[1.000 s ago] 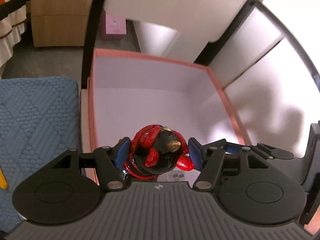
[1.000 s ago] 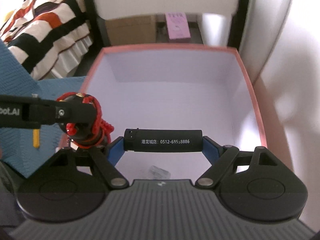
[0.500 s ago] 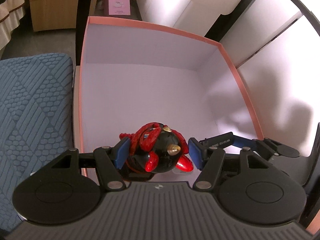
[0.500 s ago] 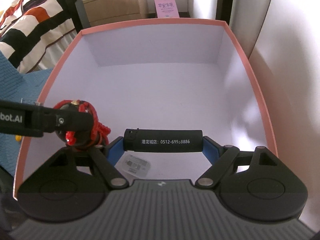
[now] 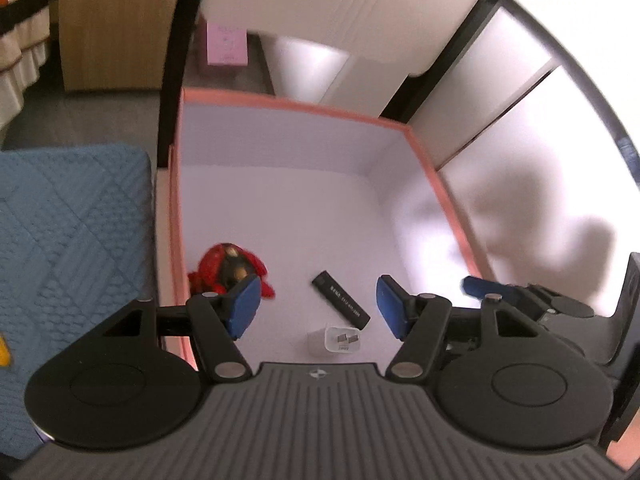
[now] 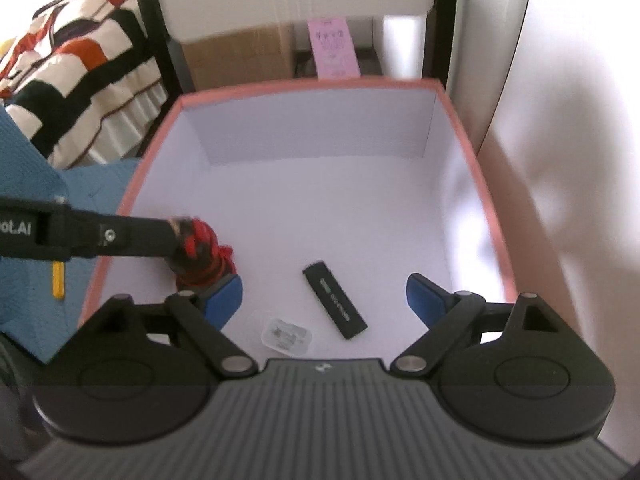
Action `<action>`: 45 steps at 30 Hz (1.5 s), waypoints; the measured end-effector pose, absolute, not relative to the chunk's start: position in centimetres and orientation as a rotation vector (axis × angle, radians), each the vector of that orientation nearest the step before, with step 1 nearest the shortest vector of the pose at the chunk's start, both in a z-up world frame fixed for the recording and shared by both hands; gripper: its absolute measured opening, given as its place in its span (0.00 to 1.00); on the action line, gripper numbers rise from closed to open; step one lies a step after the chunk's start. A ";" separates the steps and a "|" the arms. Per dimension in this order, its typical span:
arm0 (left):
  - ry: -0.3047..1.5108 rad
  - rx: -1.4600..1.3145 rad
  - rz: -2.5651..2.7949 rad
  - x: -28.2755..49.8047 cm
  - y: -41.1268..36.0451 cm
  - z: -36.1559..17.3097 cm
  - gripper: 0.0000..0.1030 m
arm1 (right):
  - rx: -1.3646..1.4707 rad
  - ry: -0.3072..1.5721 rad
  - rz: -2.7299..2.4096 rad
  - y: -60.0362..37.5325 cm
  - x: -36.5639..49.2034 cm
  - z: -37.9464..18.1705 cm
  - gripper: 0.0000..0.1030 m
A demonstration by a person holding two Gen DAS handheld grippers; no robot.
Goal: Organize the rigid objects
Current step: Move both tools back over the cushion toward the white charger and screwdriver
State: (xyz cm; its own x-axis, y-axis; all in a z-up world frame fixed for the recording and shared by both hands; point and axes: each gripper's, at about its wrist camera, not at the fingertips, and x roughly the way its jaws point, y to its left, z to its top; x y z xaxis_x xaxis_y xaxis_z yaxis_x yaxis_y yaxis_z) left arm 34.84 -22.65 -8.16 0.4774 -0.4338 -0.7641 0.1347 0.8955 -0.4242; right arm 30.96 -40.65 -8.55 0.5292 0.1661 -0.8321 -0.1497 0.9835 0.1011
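A pink-rimmed box (image 5: 440, 184) with a white inside lies below both grippers; it also shows in the right wrist view (image 6: 468, 136). A red and black figurine (image 5: 228, 270) lies on the box floor at the left wall, also in the right wrist view (image 6: 200, 248). A black stick with white print (image 5: 341, 299) lies on the floor near the middle, also in the right wrist view (image 6: 334, 298). A white plug adapter (image 5: 338, 340) lies near the front, also in the right wrist view (image 6: 286, 336). My left gripper (image 5: 316, 306) is open and empty. My right gripper (image 6: 324, 298) is open and empty above the stick.
A blue quilted mat (image 5: 72, 232) lies left of the box, with a yellow item (image 6: 59, 278) on it. A cardboard box (image 5: 108, 24) and a pink carton (image 6: 332, 46) stand behind. A white wall (image 6: 580, 160) is at the right.
Both grippers have opened. The figurine has dropped from the left gripper onto the box floor, and the black stick has dropped from the right gripper. Both grippers have risen a little.
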 end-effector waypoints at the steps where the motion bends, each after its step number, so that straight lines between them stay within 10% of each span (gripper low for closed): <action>1: 1.002 -0.323 -0.355 34.4 -22.2 -7.5 0.67 | 0.021 0.979 0.184 -40.6 30.7 -7.9 1.00; 23: 0.761 -0.291 -0.310 21.2 -10.3 2.8 0.67 | 0.023 0.761 0.247 -31.0 19.9 2.9 1.00; 45: 0.743 -0.345 -0.174 10.1 -0.5 -2.4 0.67 | 0.059 0.793 0.360 -23.2 10.1 -0.9 1.00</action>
